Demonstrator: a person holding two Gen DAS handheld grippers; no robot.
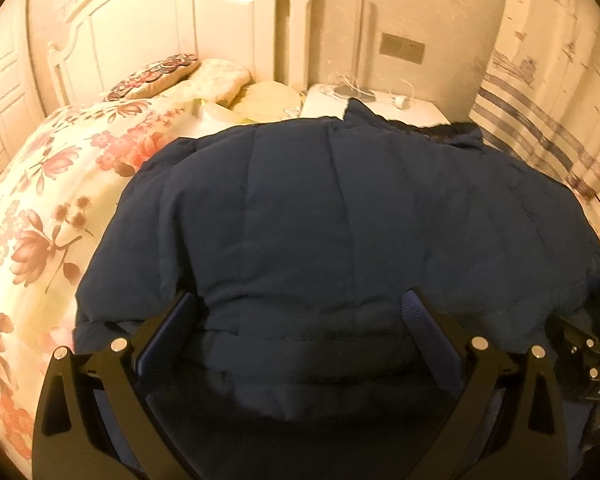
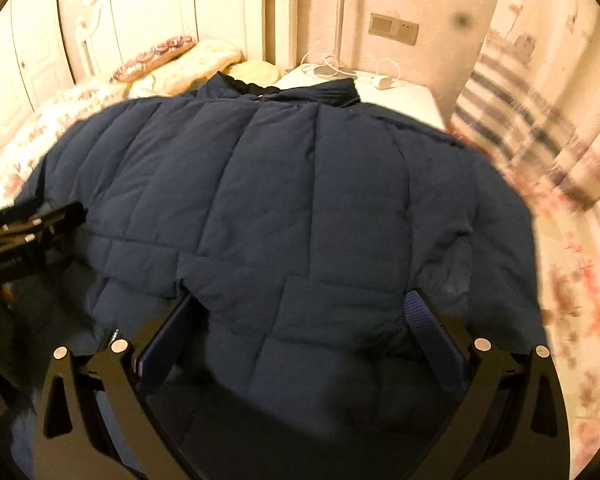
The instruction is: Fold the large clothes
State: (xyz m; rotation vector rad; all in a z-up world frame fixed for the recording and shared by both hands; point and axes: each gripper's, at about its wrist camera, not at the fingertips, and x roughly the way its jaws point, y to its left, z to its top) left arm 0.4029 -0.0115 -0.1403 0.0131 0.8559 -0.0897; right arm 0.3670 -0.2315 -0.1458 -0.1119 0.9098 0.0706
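A large navy quilted jacket (image 1: 340, 208) lies spread on the bed, collar toward the headboard; it also fills the right wrist view (image 2: 284, 184). My left gripper (image 1: 300, 308) is open, its fingers straddling the jacket's near hem. My right gripper (image 2: 300, 308) is open too, fingers wide over the near hem, nothing clamped. The right gripper's body shows at the right edge of the left wrist view (image 1: 584, 352), and the left gripper's body at the left edge of the right wrist view (image 2: 28, 232).
A floral bedspread (image 1: 48, 216) covers the bed under the jacket. Pillows (image 1: 204, 80) lie by the white headboard (image 1: 172, 20). A white nightstand (image 1: 384, 108) with cables stands beyond the bed. A striped curtain (image 1: 548, 112) hangs at right.
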